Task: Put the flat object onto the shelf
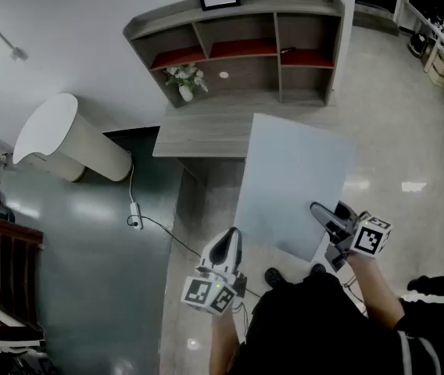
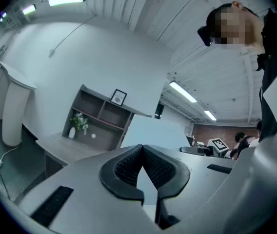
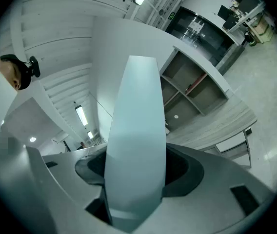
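glossy floor (image 1: 409,131) filling frame, grey desk (image 1: 206,135) with shelf unit (image 1: 273,5) sitting upper centre. flat board (image 1: 296,182) hanging in air mid-frame, between person and desk, well short of shelf. right gripper (image 1: 320,213) clamping board's lower right edge, jaws closed on it, acting as sole hold. left gripper (image 1: 231,237) hanging at lower centre, jaws pressed together, carrying nothing. board looking thin, light, fairly stiff, smooth; one-edge pinch likely letting it sag or slip. judging safer: adding left gripper on lower left edge, holding board level when sliding onto shelf.
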Tool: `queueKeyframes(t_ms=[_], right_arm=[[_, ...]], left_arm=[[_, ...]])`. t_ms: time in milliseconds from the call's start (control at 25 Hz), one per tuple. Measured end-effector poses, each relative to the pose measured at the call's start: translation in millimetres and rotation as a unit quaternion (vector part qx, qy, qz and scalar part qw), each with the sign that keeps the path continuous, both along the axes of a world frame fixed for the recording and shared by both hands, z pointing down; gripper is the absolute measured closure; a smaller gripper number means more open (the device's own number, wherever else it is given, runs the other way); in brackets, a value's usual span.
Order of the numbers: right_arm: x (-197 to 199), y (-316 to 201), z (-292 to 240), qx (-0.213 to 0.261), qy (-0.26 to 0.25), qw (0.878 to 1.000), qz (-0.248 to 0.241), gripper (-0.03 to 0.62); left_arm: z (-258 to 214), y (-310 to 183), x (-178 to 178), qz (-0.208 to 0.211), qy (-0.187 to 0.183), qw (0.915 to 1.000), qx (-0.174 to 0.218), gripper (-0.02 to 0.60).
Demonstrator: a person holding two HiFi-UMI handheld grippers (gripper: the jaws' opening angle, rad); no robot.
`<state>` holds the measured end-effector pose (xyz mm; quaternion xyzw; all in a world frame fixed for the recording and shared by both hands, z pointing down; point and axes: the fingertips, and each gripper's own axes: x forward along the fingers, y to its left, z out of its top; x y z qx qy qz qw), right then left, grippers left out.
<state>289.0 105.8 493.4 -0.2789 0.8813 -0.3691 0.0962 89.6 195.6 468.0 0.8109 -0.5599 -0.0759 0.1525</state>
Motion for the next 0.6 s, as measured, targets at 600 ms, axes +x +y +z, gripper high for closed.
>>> queueKeyframes(t_ms=[600], right_arm=[[-15.6, 17.2, -7.7, 0.020, 0.001, 1.000, -0.006, 0.307]], left_arm=[[3.6, 16.6, 4.8, 0.027, -0.013, 0.9995, -0.006, 0.567]])
